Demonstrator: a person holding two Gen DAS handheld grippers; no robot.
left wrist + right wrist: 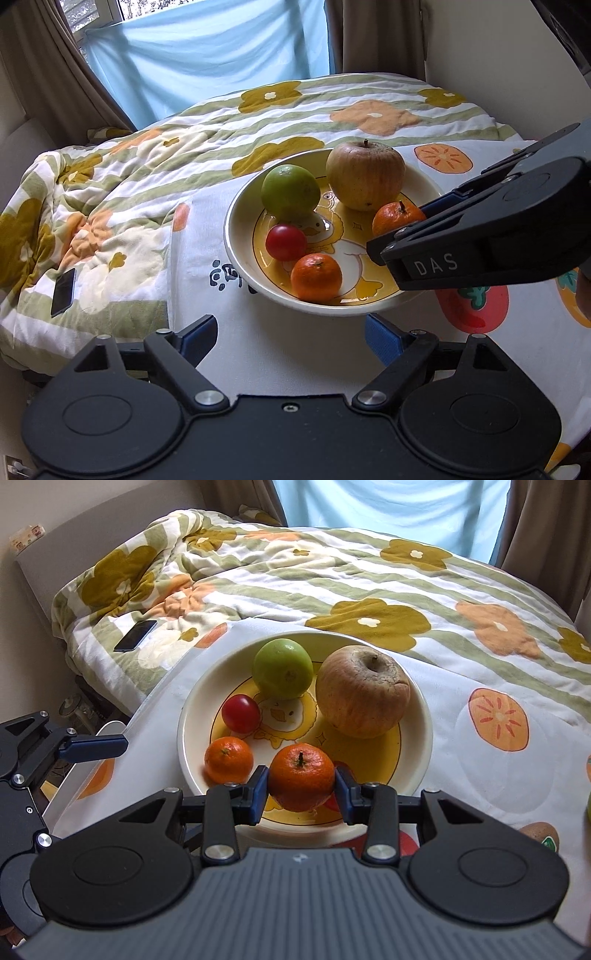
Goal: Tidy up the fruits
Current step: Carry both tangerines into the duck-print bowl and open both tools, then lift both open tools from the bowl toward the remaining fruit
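A cream plate with a yellow duck print sits on a fruit-print cloth. On it are a large yellowish apple, a green fruit, a small red fruit and a tangerine. My right gripper is shut on a second tangerine over the plate's near side. My left gripper is open and empty, just short of the plate's front rim.
A flowered quilt covers the bed behind the plate, with a dark phone lying on it. A brown fruit lies on the cloth at the right edge. Curtains and a blue sheet hang behind.
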